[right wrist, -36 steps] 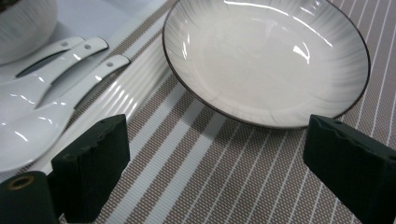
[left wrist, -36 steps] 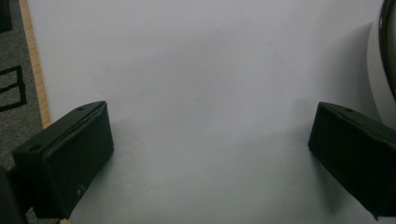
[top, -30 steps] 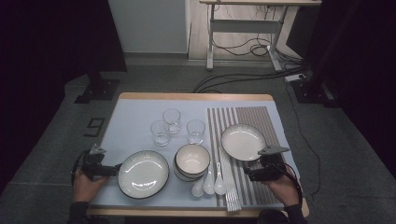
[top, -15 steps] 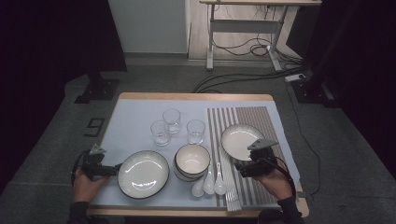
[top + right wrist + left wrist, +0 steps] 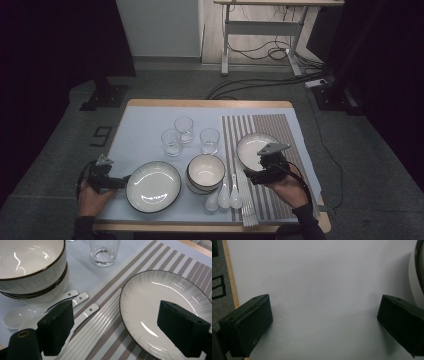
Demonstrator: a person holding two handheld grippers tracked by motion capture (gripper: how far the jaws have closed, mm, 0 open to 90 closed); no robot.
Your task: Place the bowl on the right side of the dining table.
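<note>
My right gripper [image 5: 251, 176] hovers over the striped mat [image 5: 280, 130], pointing left, just in front of the small white plate [image 5: 254, 146]. In the right gripper view its jaws [image 5: 120, 332] stand open and have just been closing a little, with nothing gripped; below the gap lie the small white plate's [image 5: 160, 310] rim and the white chopsticks [image 5: 95, 325]. My left gripper [image 5: 120, 181] rests at the table's left edge beside the large plate [image 5: 152, 186]. Its jaws [image 5: 324, 322] are wide open over bare blue cloth, and the large plate's rim [image 5: 420, 265] shows at the right edge.
Stacked bowls [image 5: 205, 172] sit mid-table, with white spoons [image 5: 222, 197] and chopsticks [image 5: 245, 197] in front of them. Three glasses [image 5: 184, 128] stand behind. In the right gripper view the bowls [image 5: 30, 270], spoons [image 5: 75, 298] and a glass [image 5: 103, 252] are close.
My right gripper has moved left and risen slightly, from the mat's front right to the small plate's front-left rim. The left gripper has stayed put.
</note>
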